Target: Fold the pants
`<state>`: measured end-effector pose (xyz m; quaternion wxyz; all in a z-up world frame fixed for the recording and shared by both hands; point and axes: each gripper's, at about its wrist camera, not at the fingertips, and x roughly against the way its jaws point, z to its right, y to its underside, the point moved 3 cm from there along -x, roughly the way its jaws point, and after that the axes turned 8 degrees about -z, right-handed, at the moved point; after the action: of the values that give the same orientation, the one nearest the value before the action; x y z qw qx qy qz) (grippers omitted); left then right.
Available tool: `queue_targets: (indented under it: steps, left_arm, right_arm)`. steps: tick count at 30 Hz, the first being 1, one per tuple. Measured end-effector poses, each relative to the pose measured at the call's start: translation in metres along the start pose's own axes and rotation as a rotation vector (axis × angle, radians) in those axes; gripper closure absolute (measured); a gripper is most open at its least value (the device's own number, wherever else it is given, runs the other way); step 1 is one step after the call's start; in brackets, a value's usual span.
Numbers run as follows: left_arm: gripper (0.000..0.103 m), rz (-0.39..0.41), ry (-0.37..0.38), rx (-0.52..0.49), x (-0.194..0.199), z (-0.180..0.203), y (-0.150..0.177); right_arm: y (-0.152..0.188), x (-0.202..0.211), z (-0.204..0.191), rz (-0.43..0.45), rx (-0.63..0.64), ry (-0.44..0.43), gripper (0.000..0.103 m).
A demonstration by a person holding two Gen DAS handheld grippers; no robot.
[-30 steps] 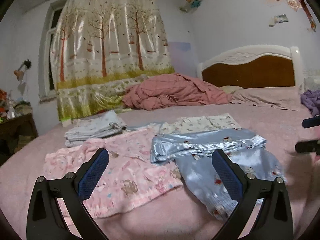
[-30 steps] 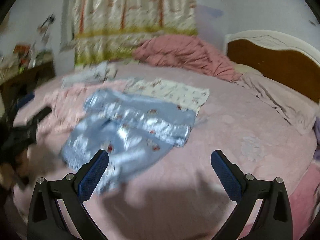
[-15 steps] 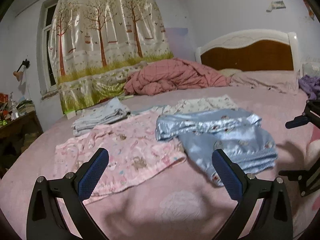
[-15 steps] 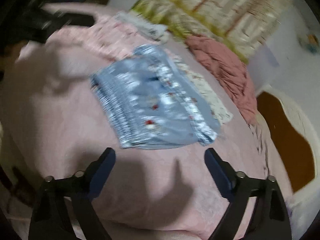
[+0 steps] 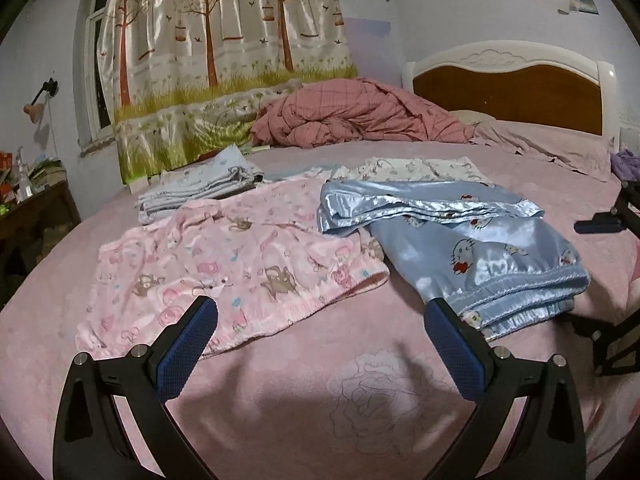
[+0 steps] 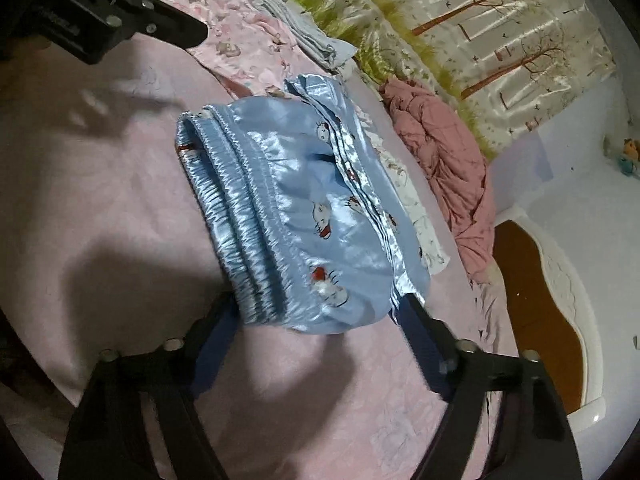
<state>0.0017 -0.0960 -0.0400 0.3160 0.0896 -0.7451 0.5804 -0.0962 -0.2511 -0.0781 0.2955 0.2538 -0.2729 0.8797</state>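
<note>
Shiny blue satin pants (image 5: pixel 472 248) with a cat print lie folded on the pink bed, waistband toward me; they also show in the right wrist view (image 6: pixel 296 216). Pink printed pants (image 5: pixel 232 264) lie flat to their left. My left gripper (image 5: pixel 320 344) is open and empty, hovering over the bedsheet in front of both pants. My right gripper (image 6: pixel 320 316) is open, its jaws straddling the near end of the blue pants at the waistband side. The right gripper also shows at the right edge of the left wrist view (image 5: pixel 600 224).
A folded grey-white garment (image 5: pixel 200 188) and a white printed garment (image 5: pixel 412 168) lie behind the pants. A crumpled red quilt (image 5: pixel 352 120) is at the back, by the curtain (image 5: pixel 224 60). The headboard (image 5: pixel 508 88) is at the right, a side table (image 5: pixel 36 208) at the left.
My right gripper has swung down and in close to the blue pants, now straddling their end. My left gripper has drawn back and lowered slightly; the clothes have not moved.
</note>
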Motion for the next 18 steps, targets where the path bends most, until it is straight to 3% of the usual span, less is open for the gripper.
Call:
queue_targets:
  steps: [5, 12, 18]
  left_arm:
    - [0.001, -0.07, 0.008, -0.008, -0.016, 0.002, 0.003]
    - [0.001, -0.039, 0.002, -0.051, -0.011, 0.01, 0.004]
    - [0.001, -0.065, 0.013, -0.036, -0.014, 0.008, 0.005]
  right_arm:
    - [0.014, 0.002, 0.005, -0.011, 0.076, 0.04, 0.03]
    - [0.015, -0.004, 0.002, -0.016, 0.139, 0.028, 0.031]
    - [0.004, -0.007, -0.001, 0.013, 0.175, -0.007, 0.032]
